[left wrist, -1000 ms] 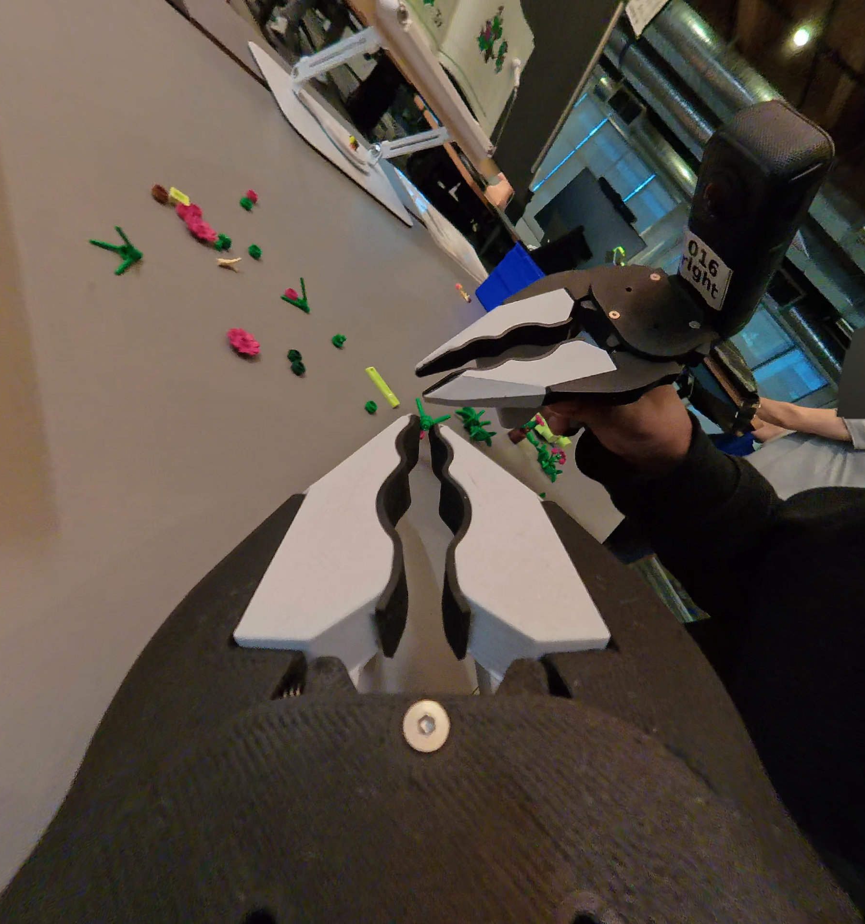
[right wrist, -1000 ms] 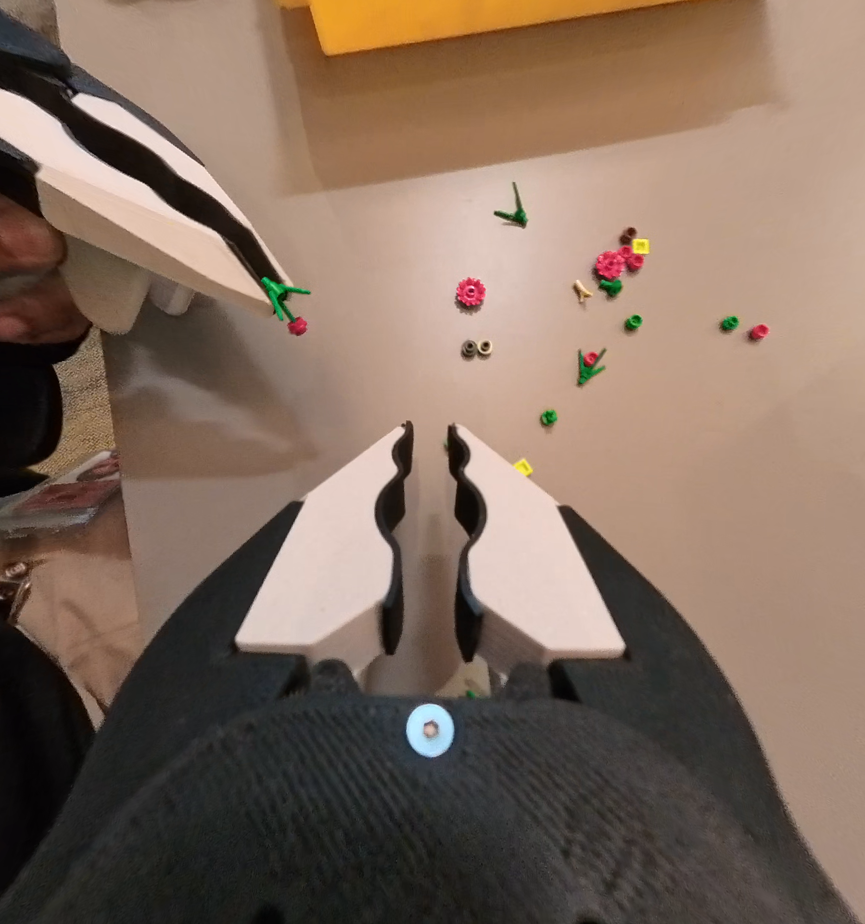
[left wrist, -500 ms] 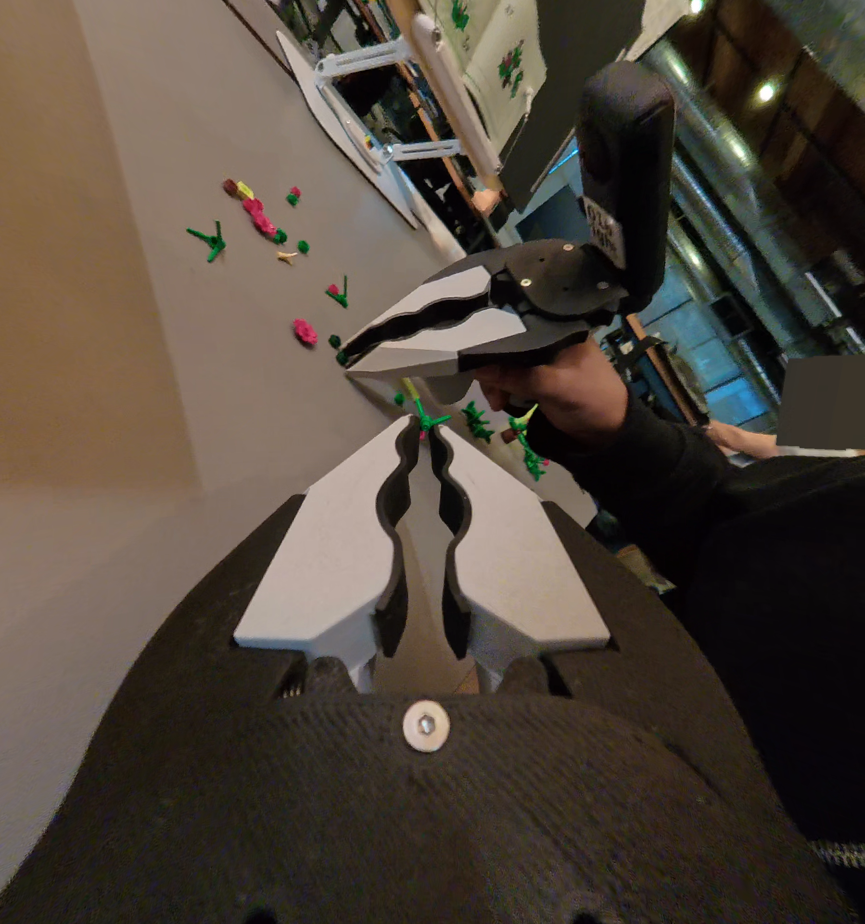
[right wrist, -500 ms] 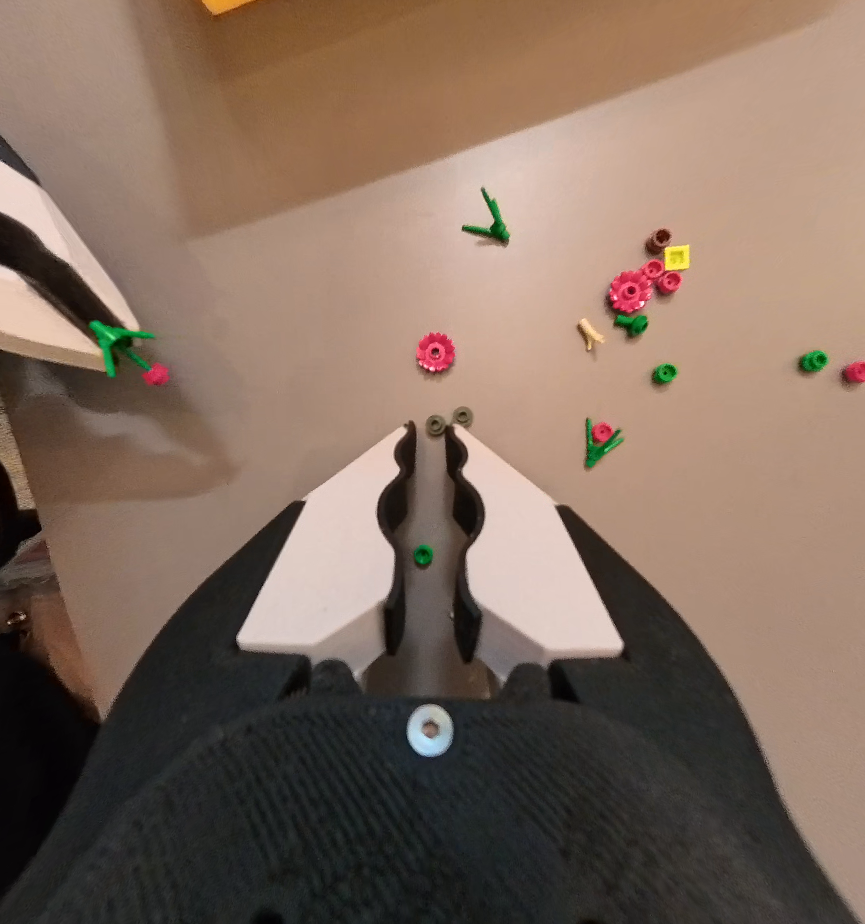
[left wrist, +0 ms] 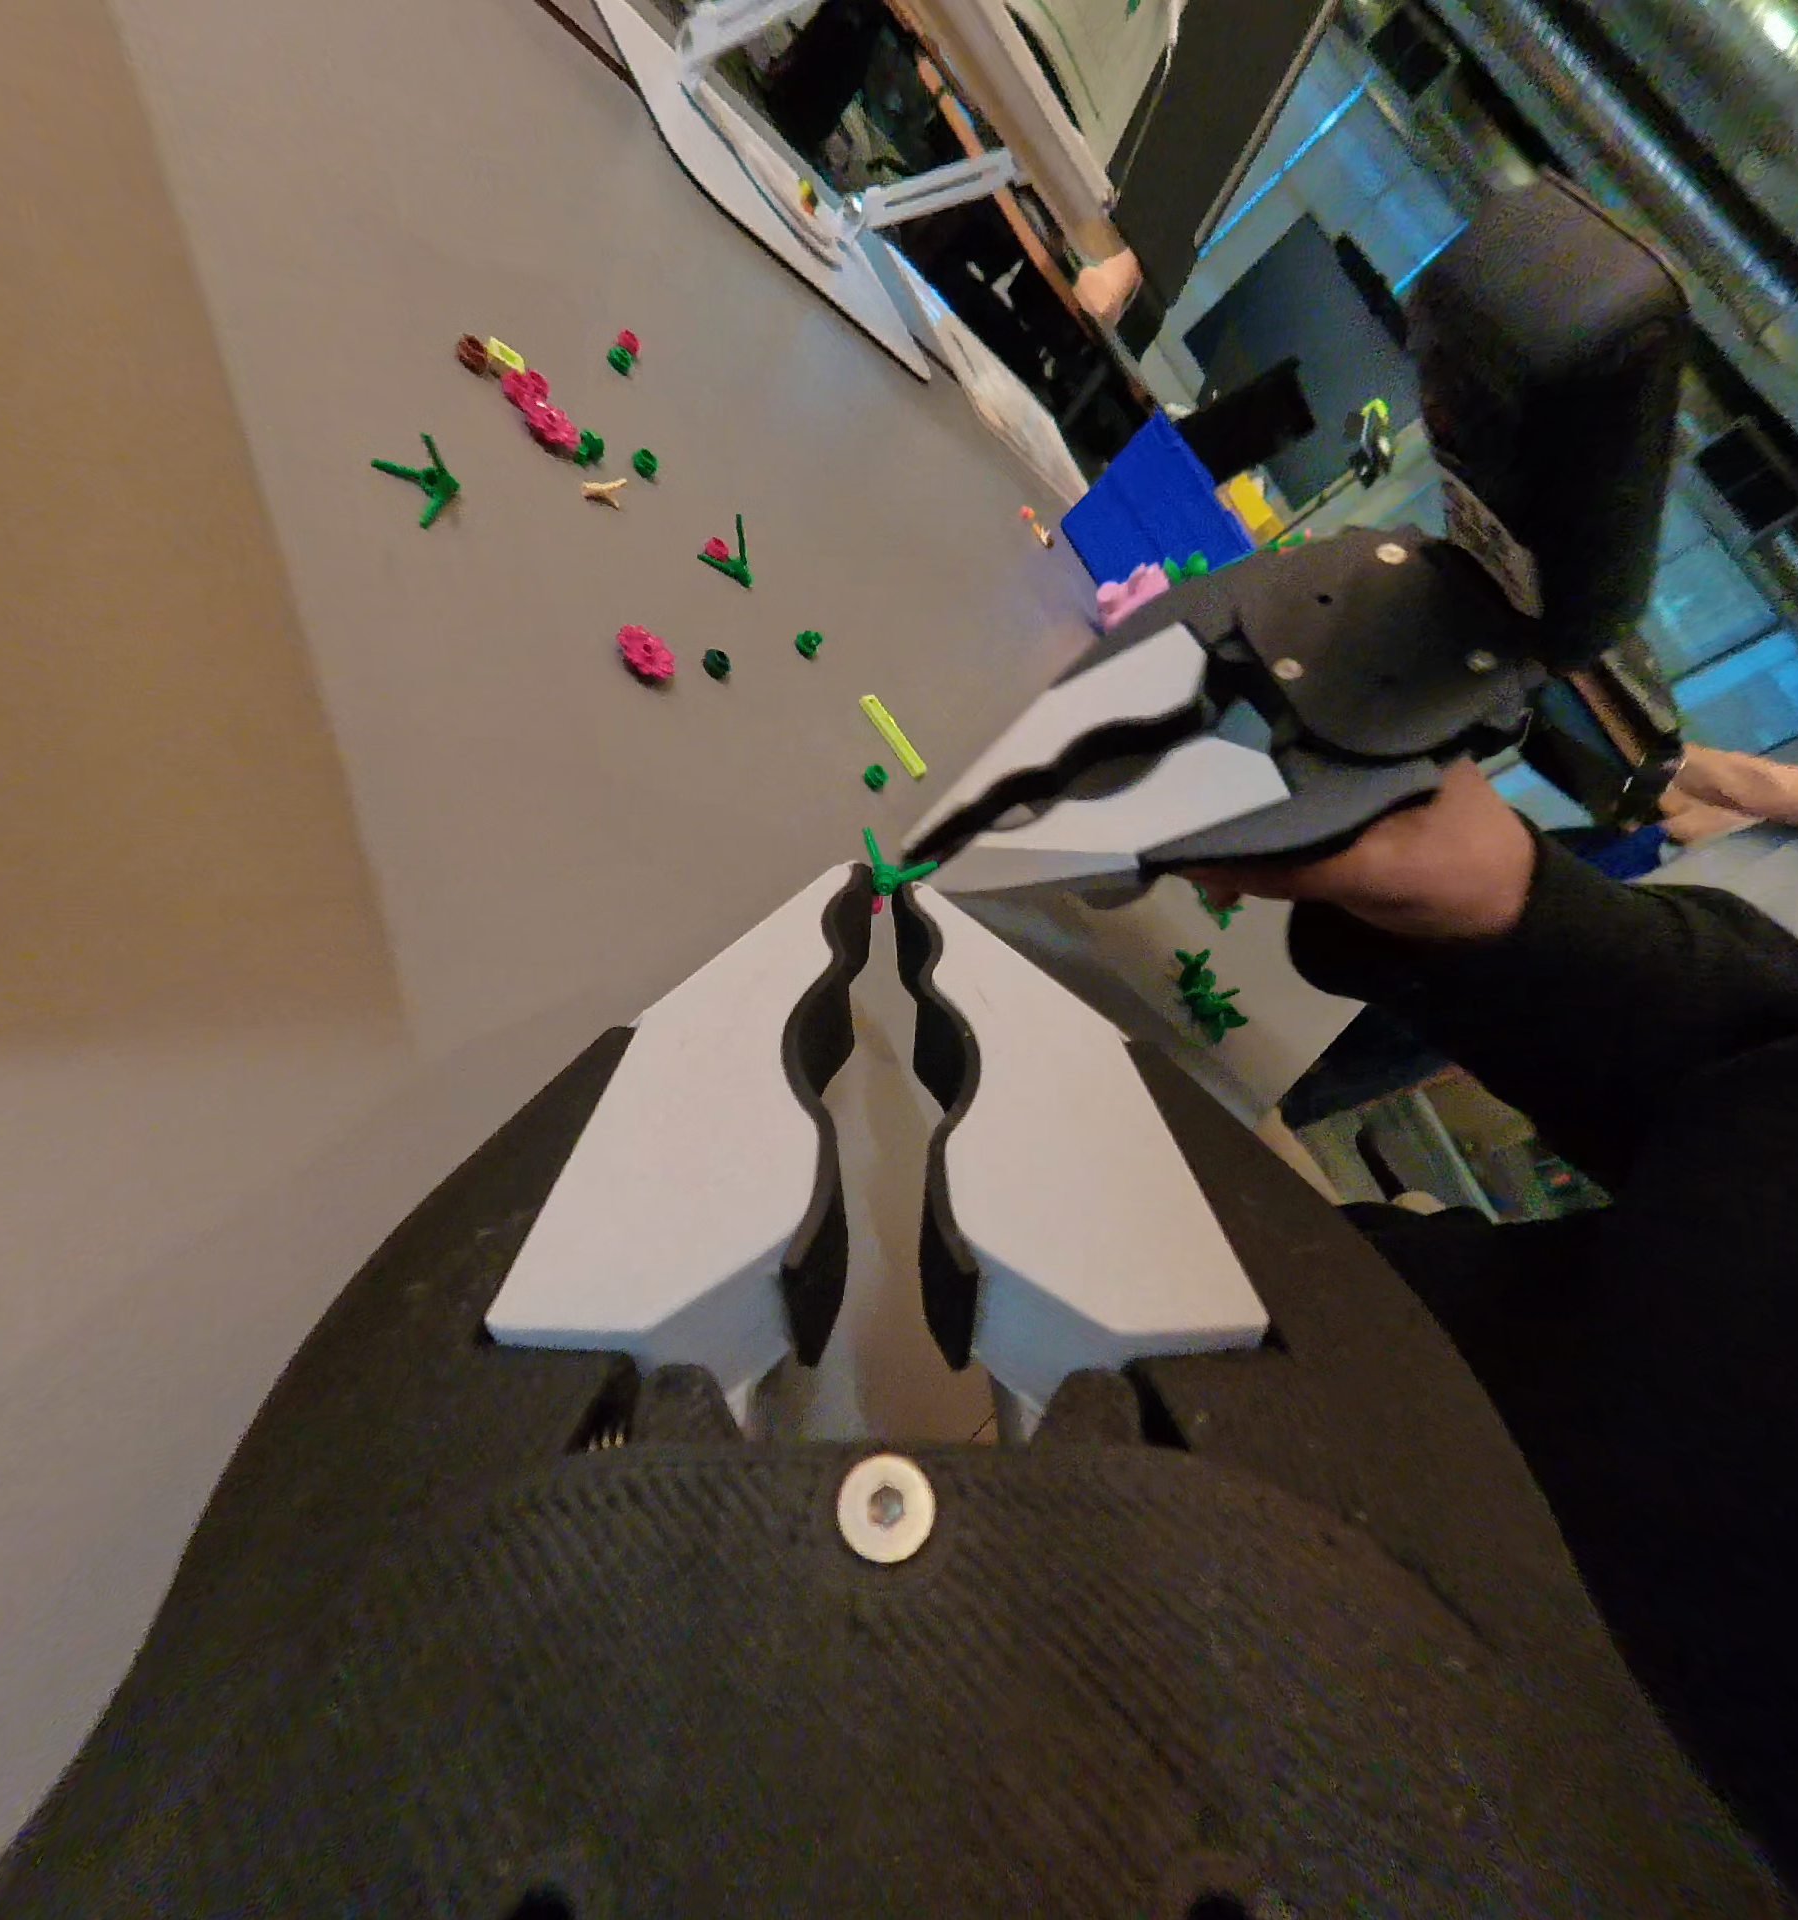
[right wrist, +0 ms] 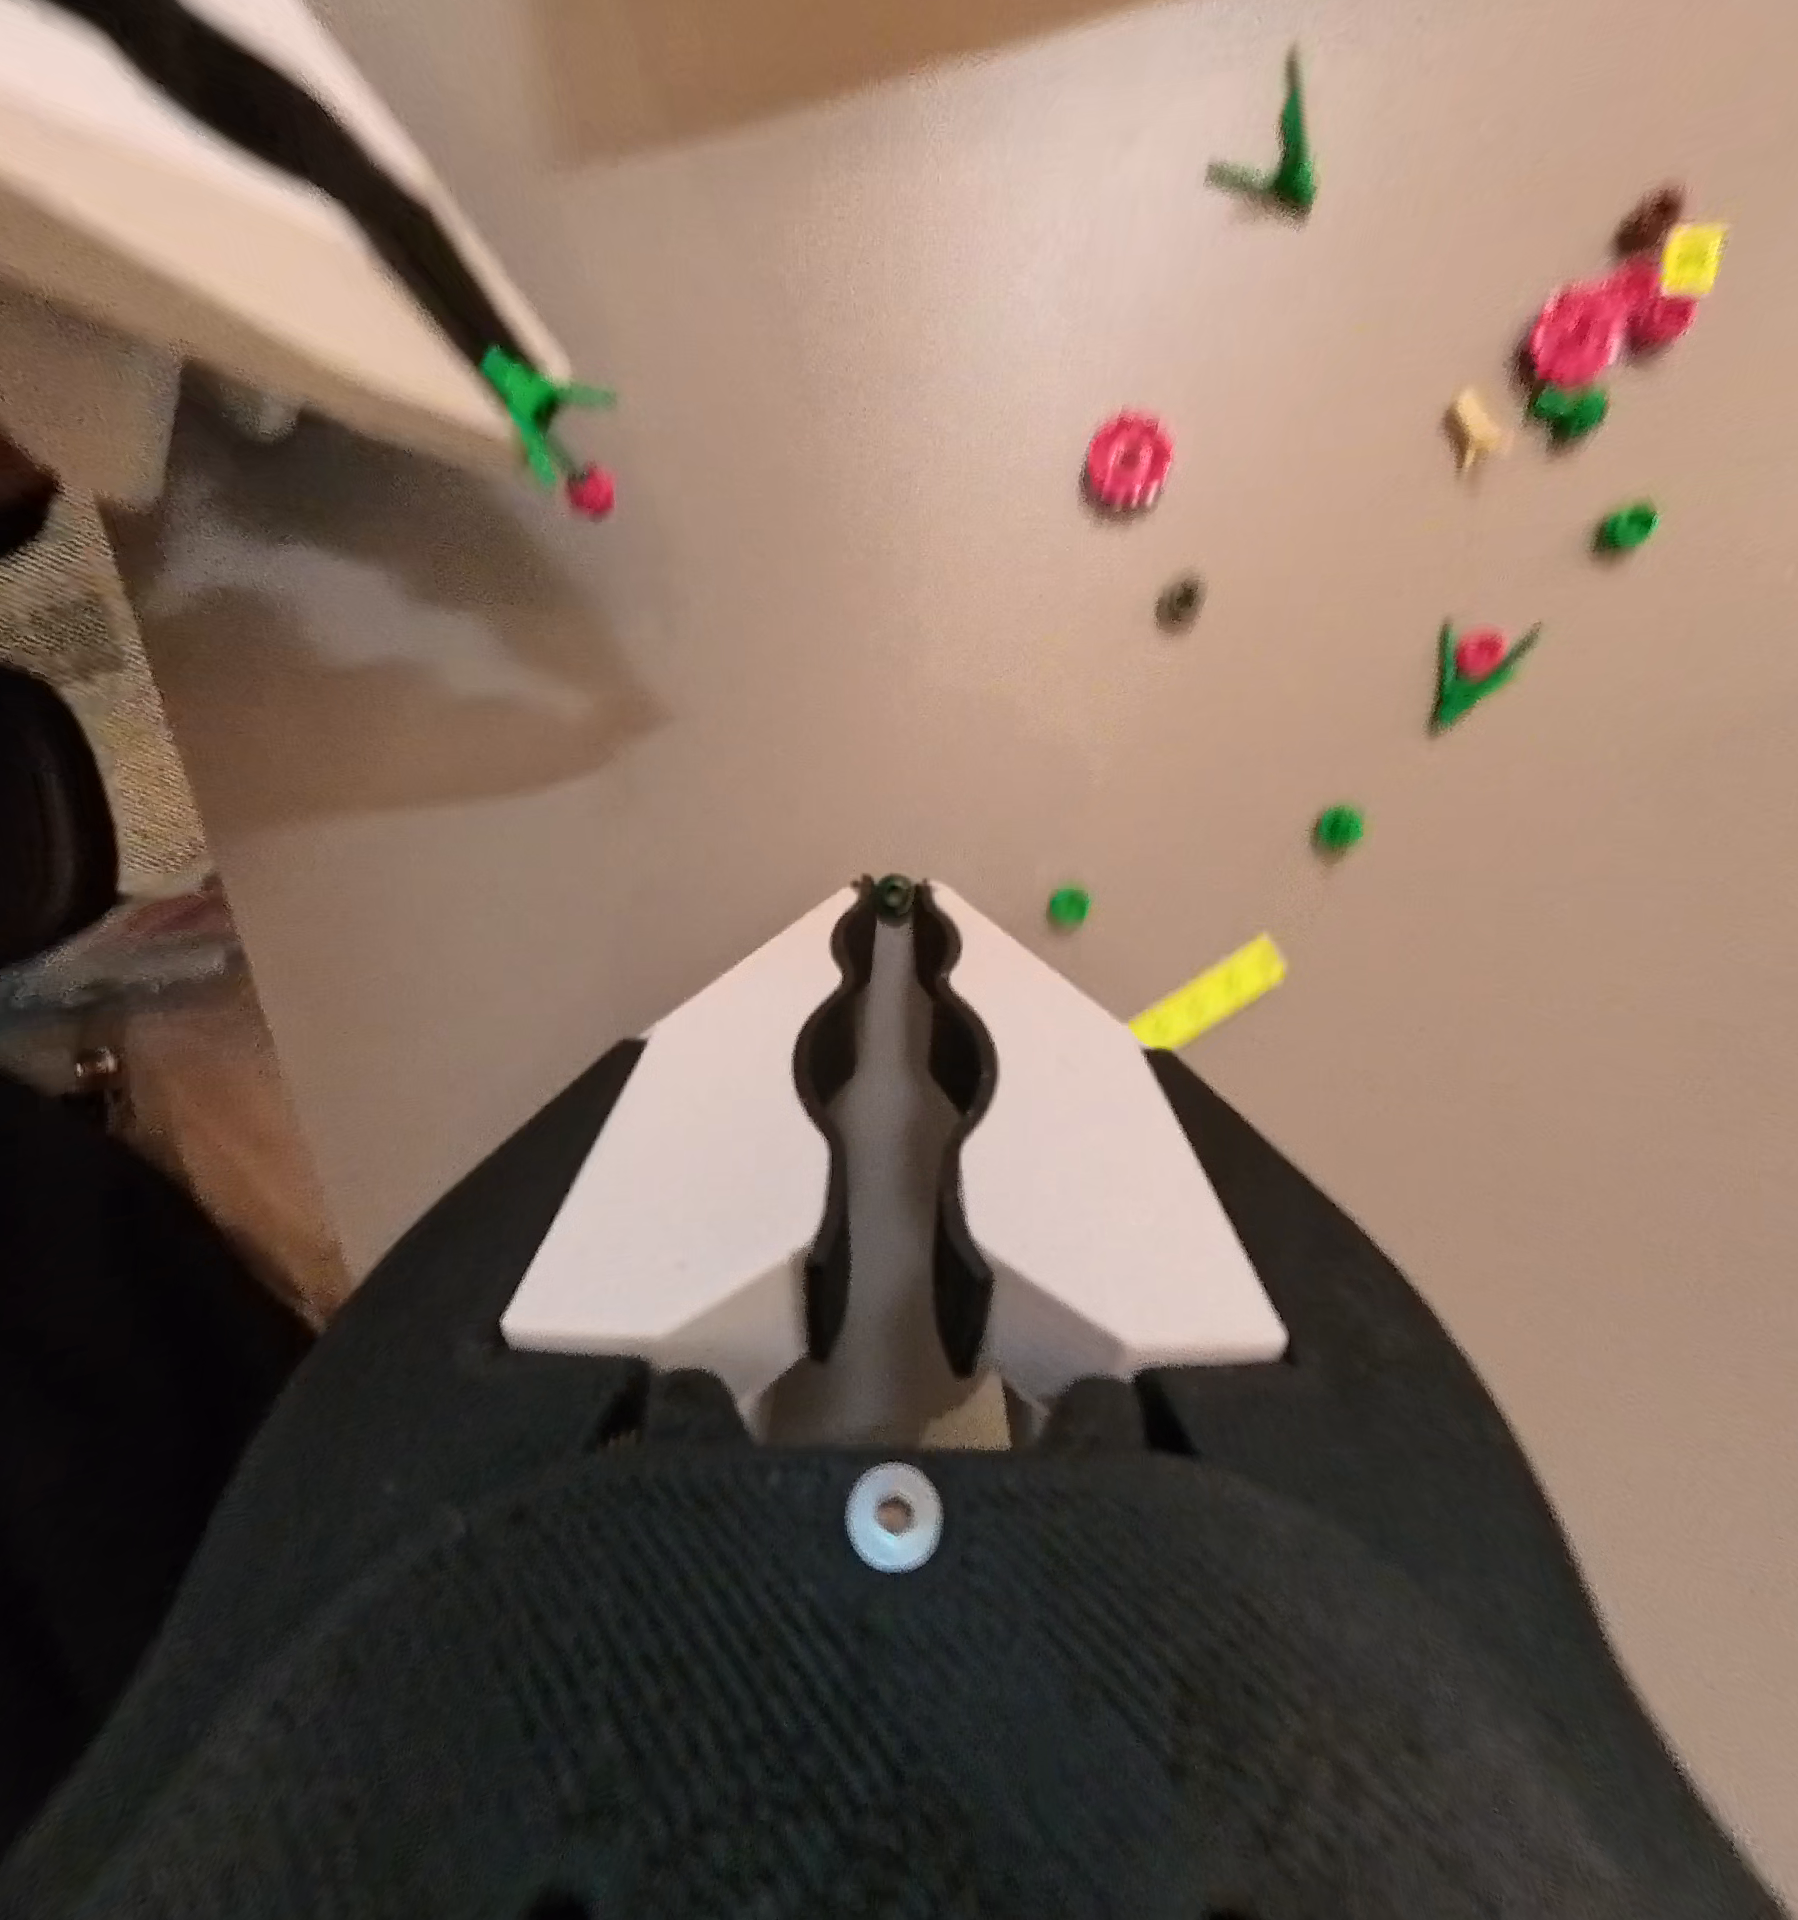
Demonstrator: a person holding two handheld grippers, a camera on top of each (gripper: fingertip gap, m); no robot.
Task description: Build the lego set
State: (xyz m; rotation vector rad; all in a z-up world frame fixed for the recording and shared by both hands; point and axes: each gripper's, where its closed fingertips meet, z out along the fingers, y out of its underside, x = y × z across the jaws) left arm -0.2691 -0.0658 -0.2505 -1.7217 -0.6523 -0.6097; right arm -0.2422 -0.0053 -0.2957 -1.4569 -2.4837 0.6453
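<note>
My left gripper [left wrist: 879,885] is shut on a small green stem piece [left wrist: 890,869] with a pink bud on it, held above the tan table [left wrist: 459,790]. It also shows at the upper left of the right wrist view [right wrist: 521,364], with the stem [right wrist: 536,410] and bud [right wrist: 590,488] sticking out of its tip. My right gripper [right wrist: 893,885] is shut on a small dark green round stud [right wrist: 893,900] at its very tip. In the left wrist view the right gripper [left wrist: 916,842] comes in from the right, its tip almost touching the stem.
Loose pieces lie on the table: a pink flower [right wrist: 1129,460], one dark round stud [right wrist: 1179,601], green studs [right wrist: 1066,906], a yellow-green bar [right wrist: 1209,992], a stem with a bud [right wrist: 1471,665], a bare stem [right wrist: 1279,177]. A blue box [left wrist: 1155,509] stands at the far edge. One gripper's finger ends stand about 8 cm off the other's.
My right gripper went forward to the two dark studs, shut on one, lifted it and swung its tip toward the left gripper's stem. One dark stud stays on the table.
</note>
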